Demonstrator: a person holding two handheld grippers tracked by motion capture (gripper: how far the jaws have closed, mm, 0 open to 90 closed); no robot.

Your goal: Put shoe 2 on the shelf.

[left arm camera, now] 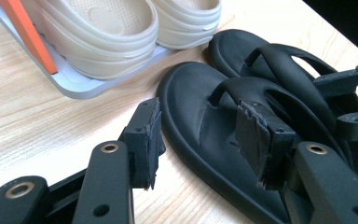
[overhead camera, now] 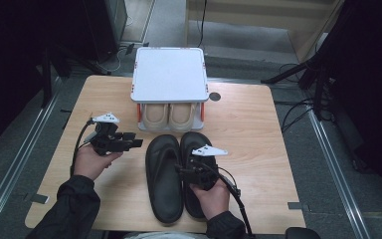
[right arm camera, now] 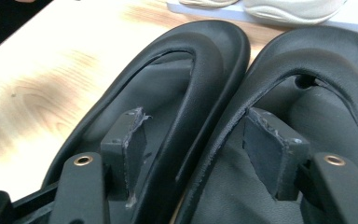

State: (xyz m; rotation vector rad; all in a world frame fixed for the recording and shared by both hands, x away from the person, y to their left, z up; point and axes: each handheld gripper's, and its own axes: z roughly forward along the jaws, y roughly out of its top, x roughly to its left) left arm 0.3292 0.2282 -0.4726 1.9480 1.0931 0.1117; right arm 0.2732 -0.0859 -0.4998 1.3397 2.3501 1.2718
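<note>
rack (overhead camera: 169, 74): beige pair (overhead camera: 168, 117) already on the lower shelf.
black sandals (overhead camera: 163, 174): both flat on the table (overhead camera: 248, 129), touching, just before the rack.
right gripper (overhead camera: 195, 169): your jaws gape wide, straddling the sandals' inner edges, gripping nothing.
left gripper (overhead camera: 129, 143): open, empty, beside them.
progress: judged unstarted; you've both black sandals left.

**Two hands, two open grippers**

The left hand (overhead camera: 93, 160) sits at the left of the high view. Its left gripper (overhead camera: 132, 143) points right, jaws apart. The right hand (overhead camera: 210, 196) sits at bottom middle. Its right gripper (right arm camera: 196, 149) has jaws wide apart.
</note>
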